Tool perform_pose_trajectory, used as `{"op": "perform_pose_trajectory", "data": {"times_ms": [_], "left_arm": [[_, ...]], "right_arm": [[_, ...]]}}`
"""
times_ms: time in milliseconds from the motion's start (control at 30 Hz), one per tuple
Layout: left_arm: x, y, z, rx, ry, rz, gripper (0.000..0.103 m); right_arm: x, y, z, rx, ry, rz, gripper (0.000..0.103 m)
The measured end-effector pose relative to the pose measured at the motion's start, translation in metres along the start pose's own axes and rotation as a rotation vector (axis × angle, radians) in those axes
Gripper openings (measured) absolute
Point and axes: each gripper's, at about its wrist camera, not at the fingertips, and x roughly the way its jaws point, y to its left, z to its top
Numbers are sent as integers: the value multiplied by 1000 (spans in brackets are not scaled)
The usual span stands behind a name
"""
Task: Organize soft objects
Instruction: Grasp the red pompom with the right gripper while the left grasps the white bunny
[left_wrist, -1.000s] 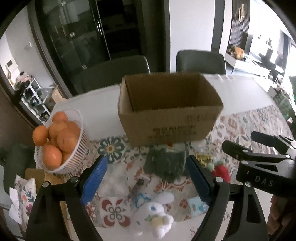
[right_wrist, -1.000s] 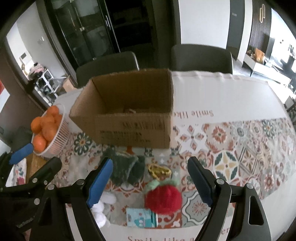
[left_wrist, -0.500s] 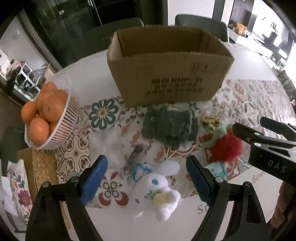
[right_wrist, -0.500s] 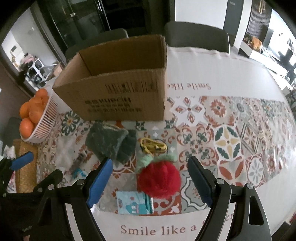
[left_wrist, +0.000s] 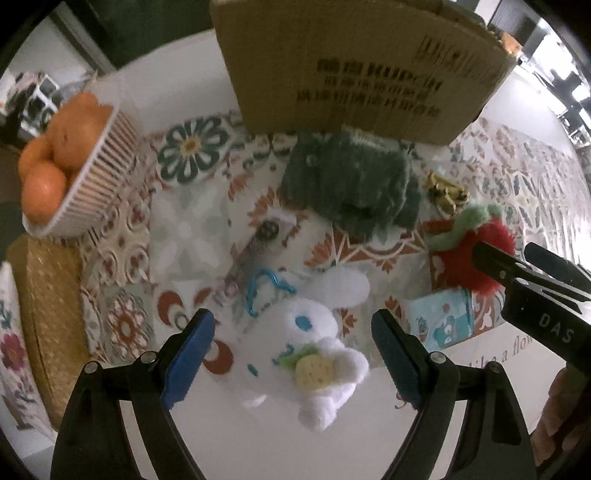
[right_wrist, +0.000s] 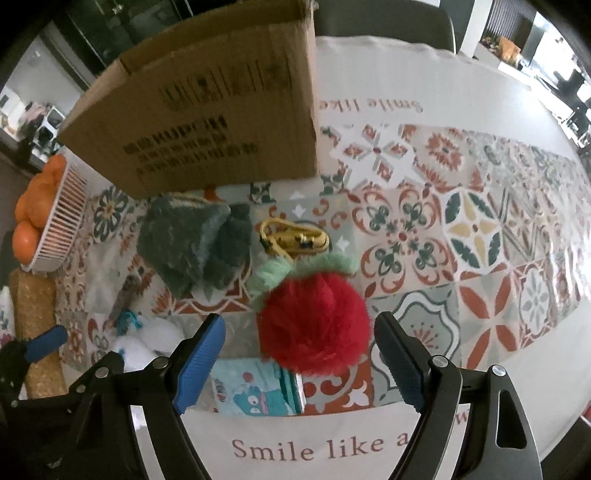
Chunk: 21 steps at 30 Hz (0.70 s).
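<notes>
A white plush rabbit (left_wrist: 314, 354) lies on the table between the open fingers of my left gripper (left_wrist: 291, 354). A red fluffy strawberry plush (right_wrist: 314, 328) with a green top lies between the open fingers of my right gripper (right_wrist: 299, 354); it also shows in the left wrist view (left_wrist: 469, 251). A dark green fuzzy cloth (left_wrist: 351, 184) lies in front of the open cardboard box (left_wrist: 354, 62), which also shows in the right wrist view (right_wrist: 207, 110). Both grippers are empty and low over the table.
A white basket of oranges (left_wrist: 66, 162) stands at the left. A small tissue pack (right_wrist: 255, 391) lies under the strawberry's near side. A yellow keychain (right_wrist: 295, 240), a blue clip (left_wrist: 266, 291) and a woven mat (left_wrist: 48, 321) lie on the patterned tablecloth (right_wrist: 480, 229).
Both grippers have moved down and forward toward the table. The rabbit now sits between my left fingers and the strawberry between my right fingers. Both stayed open.
</notes>
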Motion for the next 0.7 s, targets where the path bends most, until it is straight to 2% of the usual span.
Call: {"op": "perform_pose_trajectory", "data": {"times_ms": [367,600,700], "left_arm": [[31,9,-6,-77,66,3,87],[50,14,-8,-146,98,-49,85],[52,17,-7,-164,83,-55,82]], "right_arm": [[32,1,-5,-1,42,-53,84],[54,5,-5,13,75,-58,84],[60,9,-5,4,81,-52,83]]}}
